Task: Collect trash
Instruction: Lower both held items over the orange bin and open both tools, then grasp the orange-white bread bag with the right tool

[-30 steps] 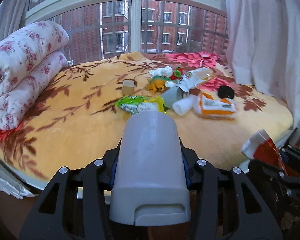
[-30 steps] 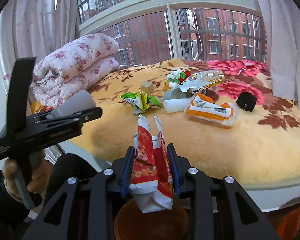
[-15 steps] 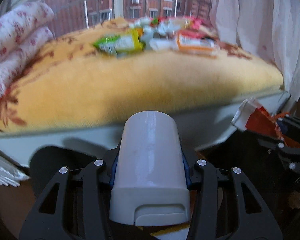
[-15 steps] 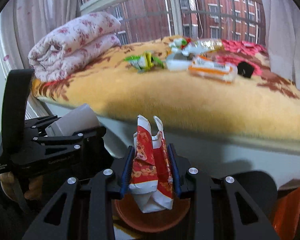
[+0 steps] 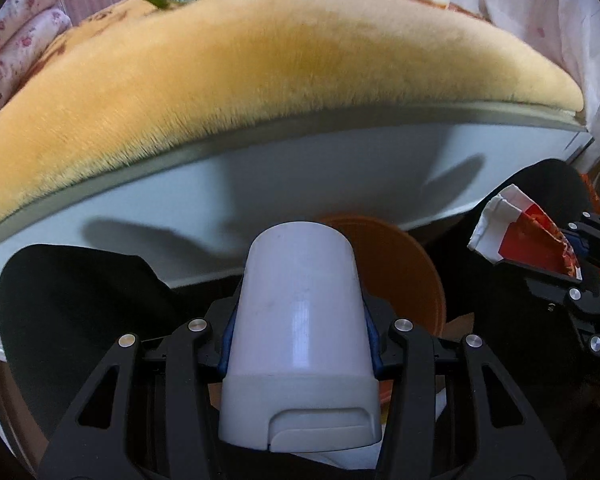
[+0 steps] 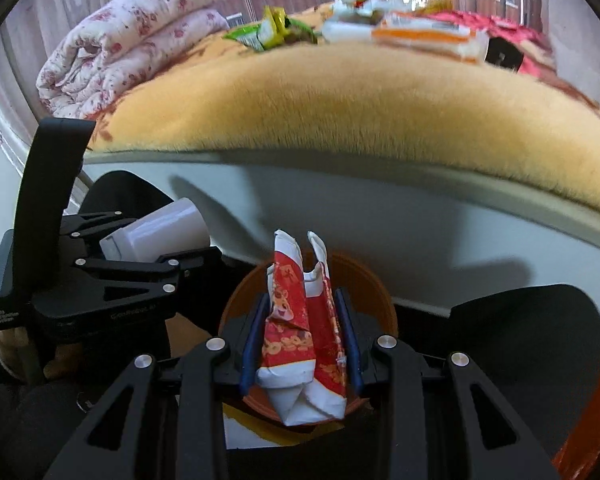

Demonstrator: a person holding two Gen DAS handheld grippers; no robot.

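Note:
My left gripper (image 5: 298, 320) is shut on a white plastic cup (image 5: 300, 320) and holds it just above an orange bin (image 5: 404, 268) on the floor below the bed edge. My right gripper (image 6: 302, 344) is shut on a crumpled red-and-white paper carton (image 6: 300, 328), held over the same orange bin (image 6: 364, 284). The left gripper with the cup (image 6: 160, 232) shows at the left of the right wrist view. The carton (image 5: 524, 236) shows at the right of the left wrist view.
The bed with a tan plush blanket (image 6: 340, 104) rises in front, with a white side panel (image 5: 300, 184). On it lie a green snack bag (image 6: 268, 32), an orange-and-white packet (image 6: 424, 34), a black object (image 6: 504, 54) and a folded floral quilt (image 6: 132, 36).
Both grippers have dropped from bed height to below the bed edge. The orange bin has come into view under the cup and the carton. Both grips are unchanged.

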